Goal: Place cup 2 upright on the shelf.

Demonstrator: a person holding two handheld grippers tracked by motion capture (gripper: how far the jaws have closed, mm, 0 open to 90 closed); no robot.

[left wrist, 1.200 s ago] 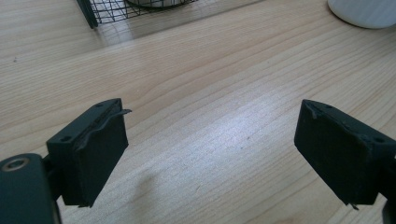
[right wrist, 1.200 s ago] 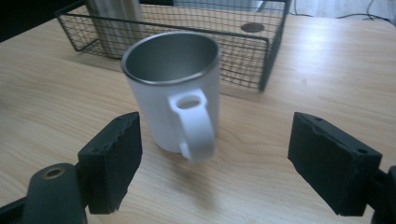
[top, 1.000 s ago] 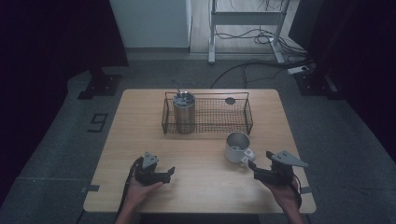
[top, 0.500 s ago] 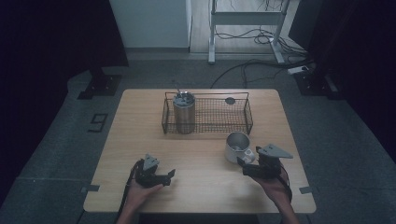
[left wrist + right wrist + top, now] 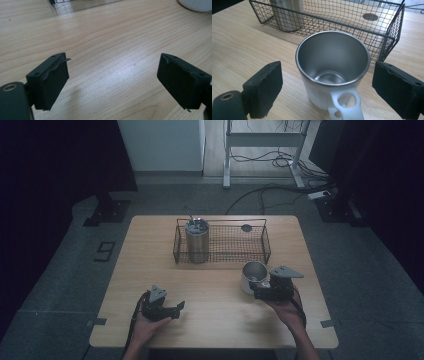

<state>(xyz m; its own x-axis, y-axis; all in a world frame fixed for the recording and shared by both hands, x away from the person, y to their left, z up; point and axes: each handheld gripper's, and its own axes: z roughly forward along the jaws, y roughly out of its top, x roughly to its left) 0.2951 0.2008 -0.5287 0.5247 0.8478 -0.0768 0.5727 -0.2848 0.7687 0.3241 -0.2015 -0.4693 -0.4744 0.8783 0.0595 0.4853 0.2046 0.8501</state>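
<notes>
Mug (image 5: pixel 333 72): a white mug with a steel lining and a white handle, standing upright and empty on the bench (image 5: pixel 215 285), just in front of the wire basket (image 5: pixel 222 242).
Right gripper (image 5: pixel 257 292): its jaws stand apart on either side of the mug and have just been opening; in the right gripper view there is a clear gap between each pad and the mug wall, so nothing is clamped.
Mug relative to right gripper: straight ahead, between the two jaws, with the handle (image 5: pixel 345 105) turned back toward the gripper and sitting near the middle of the gap.
Left gripper (image 5: pixel 176 308): jaws apart over bare wood, holding nothing; they have just closed a little. The mug lies well off toward the other hand.
How the mug will handle: probably light when empty, rigid, and not fragile. The steel rim and smooth outer wall look slippery, so a pinch across the round body may slide or turn.
Where to take hold: likely best across the wall just below the rim, or on the handle, which gives flat faces for the pads.
Basket contents: a steel tumbler (image 5: pixel 196 240) stands upright in the basket's far-left end as seen from the right gripper; a small dark round thing (image 5: pixel 246 227) lies toward its other end.
Risk: a low or off-centre push could tip the mug or knock it against the basket.
</notes>
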